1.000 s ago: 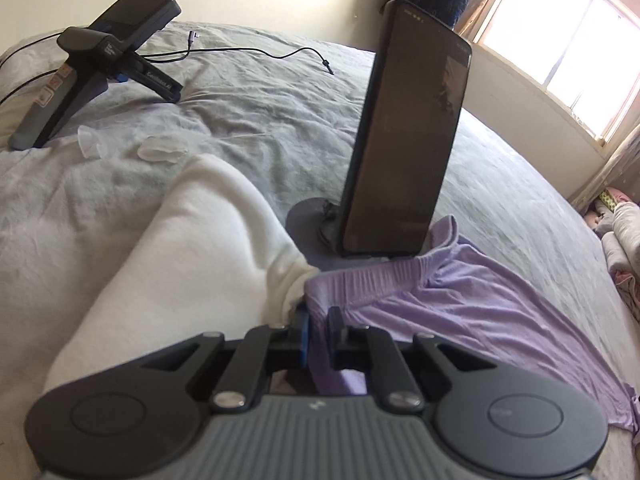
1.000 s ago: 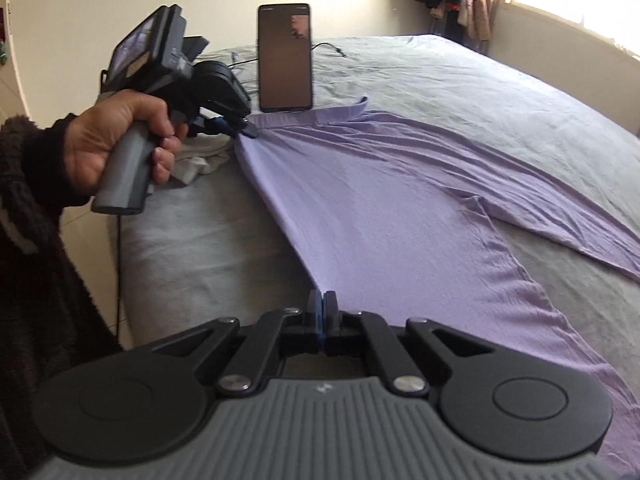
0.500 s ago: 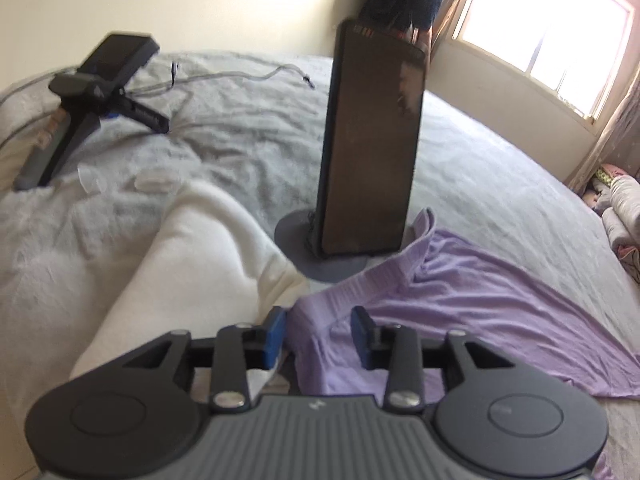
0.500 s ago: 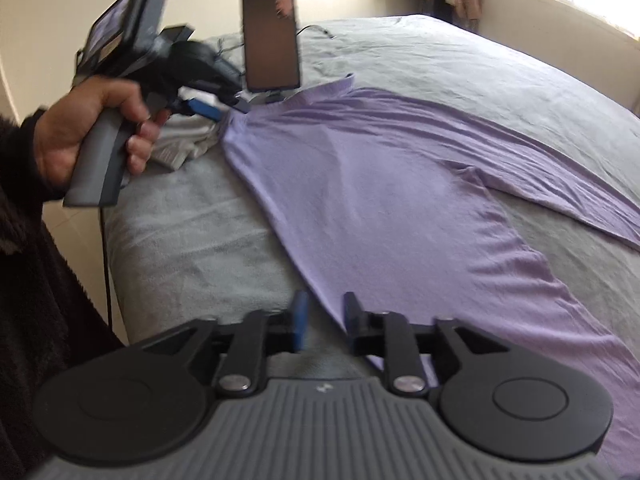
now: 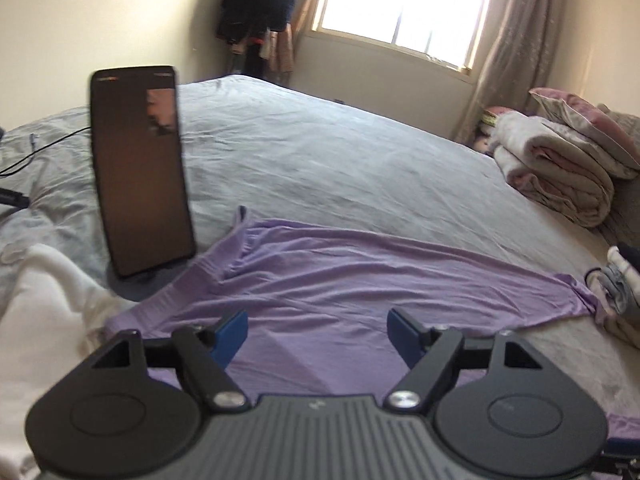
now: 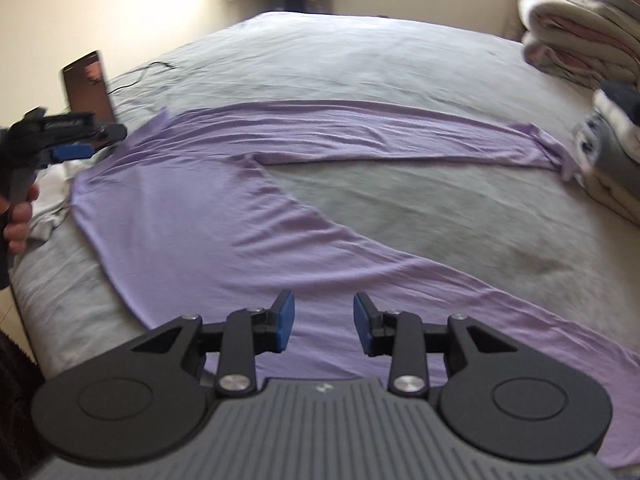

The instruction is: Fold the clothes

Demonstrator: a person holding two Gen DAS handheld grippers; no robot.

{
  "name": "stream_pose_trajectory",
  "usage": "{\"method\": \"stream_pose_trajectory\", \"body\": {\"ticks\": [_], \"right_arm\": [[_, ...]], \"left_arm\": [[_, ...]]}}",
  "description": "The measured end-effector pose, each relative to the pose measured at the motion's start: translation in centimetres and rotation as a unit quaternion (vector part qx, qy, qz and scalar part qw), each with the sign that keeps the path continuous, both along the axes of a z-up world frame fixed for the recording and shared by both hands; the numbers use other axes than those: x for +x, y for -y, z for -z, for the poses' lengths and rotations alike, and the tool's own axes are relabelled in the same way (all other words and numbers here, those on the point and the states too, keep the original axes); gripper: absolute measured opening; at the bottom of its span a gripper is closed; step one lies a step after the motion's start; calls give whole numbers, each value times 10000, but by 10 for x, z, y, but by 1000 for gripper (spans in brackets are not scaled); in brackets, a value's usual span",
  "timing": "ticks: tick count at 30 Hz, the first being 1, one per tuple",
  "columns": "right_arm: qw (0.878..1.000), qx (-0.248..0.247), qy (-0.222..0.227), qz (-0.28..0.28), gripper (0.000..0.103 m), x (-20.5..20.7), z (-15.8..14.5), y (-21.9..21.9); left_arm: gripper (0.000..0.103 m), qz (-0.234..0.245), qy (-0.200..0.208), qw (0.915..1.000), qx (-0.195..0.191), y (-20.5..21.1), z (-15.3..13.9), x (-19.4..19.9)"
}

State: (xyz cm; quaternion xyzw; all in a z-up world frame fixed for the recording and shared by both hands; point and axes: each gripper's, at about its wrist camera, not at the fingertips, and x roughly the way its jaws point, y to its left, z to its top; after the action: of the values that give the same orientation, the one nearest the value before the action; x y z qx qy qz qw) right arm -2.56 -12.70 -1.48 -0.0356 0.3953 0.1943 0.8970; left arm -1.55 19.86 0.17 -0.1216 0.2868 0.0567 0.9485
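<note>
A lilac long-sleeved shirt (image 6: 192,216) lies spread flat on the grey bed, one sleeve (image 6: 380,136) stretched toward the right. In the left wrist view the same shirt (image 5: 340,280) lies under and ahead of my left gripper (image 5: 318,332), whose jaws are opening wide with nothing held between the blue pads. My right gripper (image 6: 322,322) hovers over the shirt's near hem, its jaws opening too, and nothing is pinched. The left gripper (image 6: 68,148) also shows in the right wrist view at the shirt's far left corner, held by a hand (image 6: 18,224).
A dark phone on a stand (image 5: 140,168) rises at the shirt's left corner, with a white garment (image 5: 44,300) beside it. Folded blankets and pillows (image 5: 560,168) and a clothes pile (image 6: 608,152) sit at the right. Grey sheet (image 6: 420,208) lies beyond the shirt.
Both grippers let go of the shirt's edge and their jaws spread apart. Both hands swung to the right and the shirt now lies flat on the bed.
</note>
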Motion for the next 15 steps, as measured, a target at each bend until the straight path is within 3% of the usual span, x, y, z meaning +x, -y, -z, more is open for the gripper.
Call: {"method": "stream_pose_trajectory", "body": {"ticks": [8,15], "right_arm": [[9978,220,-271,563,41,47,3,31],[9817,1155,-353,1470,41,116,12,62]], "left_arm": [[83,1293,-145,9912,261,66,16,28],[84,2066,-116,9771,495,111,34,44]]}}
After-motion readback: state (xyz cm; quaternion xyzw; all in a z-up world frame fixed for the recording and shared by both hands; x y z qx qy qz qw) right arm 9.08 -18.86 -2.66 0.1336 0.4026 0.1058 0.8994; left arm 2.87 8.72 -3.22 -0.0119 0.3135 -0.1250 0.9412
